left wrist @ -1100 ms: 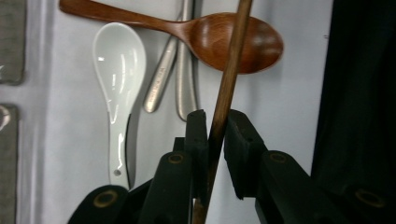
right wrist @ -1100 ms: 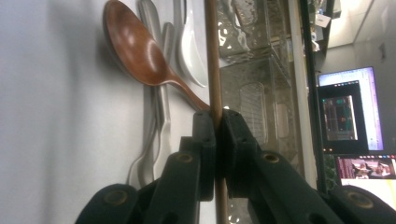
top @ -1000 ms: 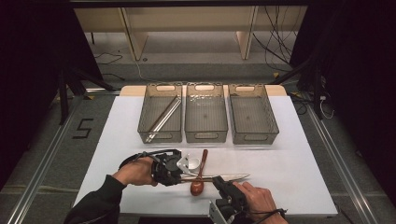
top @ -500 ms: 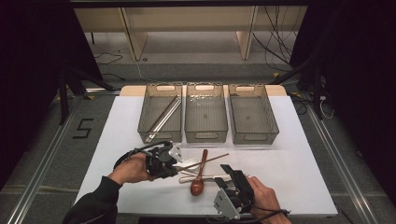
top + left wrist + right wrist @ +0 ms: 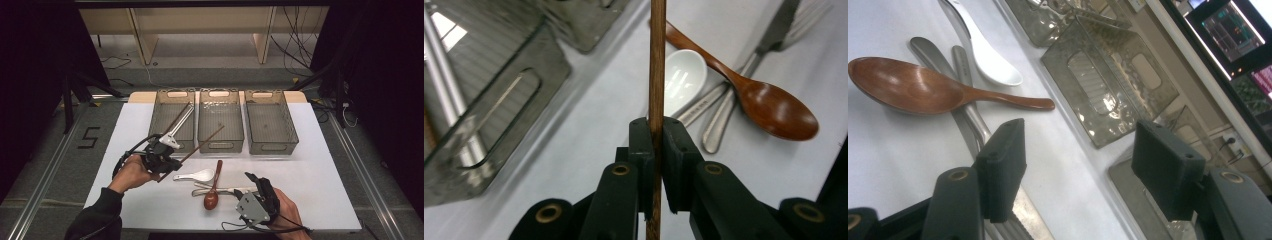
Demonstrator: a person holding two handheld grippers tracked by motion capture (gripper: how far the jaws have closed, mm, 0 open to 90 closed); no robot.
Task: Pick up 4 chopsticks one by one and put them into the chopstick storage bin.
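My left gripper is clamped on a brown chopstick, which runs straight up between the two black jaws in the left gripper view. In the high view the same left gripper sits lifted at the left of the white table, and the chopstick slants up and to the right from it, its far tip over the front wall of the middle bin. A second ago that stick lay low among the cutlery; now it is raised clear of the pile, and my left hand has shifted up and toward the bins. My right gripper has just been opening: its jaws stand apart with nothing between them, hovering over the handle of a knife. In the high view the right gripper rests near the table's front edge, just right of the pile. There, a wooden spoon lies across metal cutlery, with a white spoon just to its left. Three clear bins line the back; the left bin holds long utensils, and the right bin stands beside the middle one.
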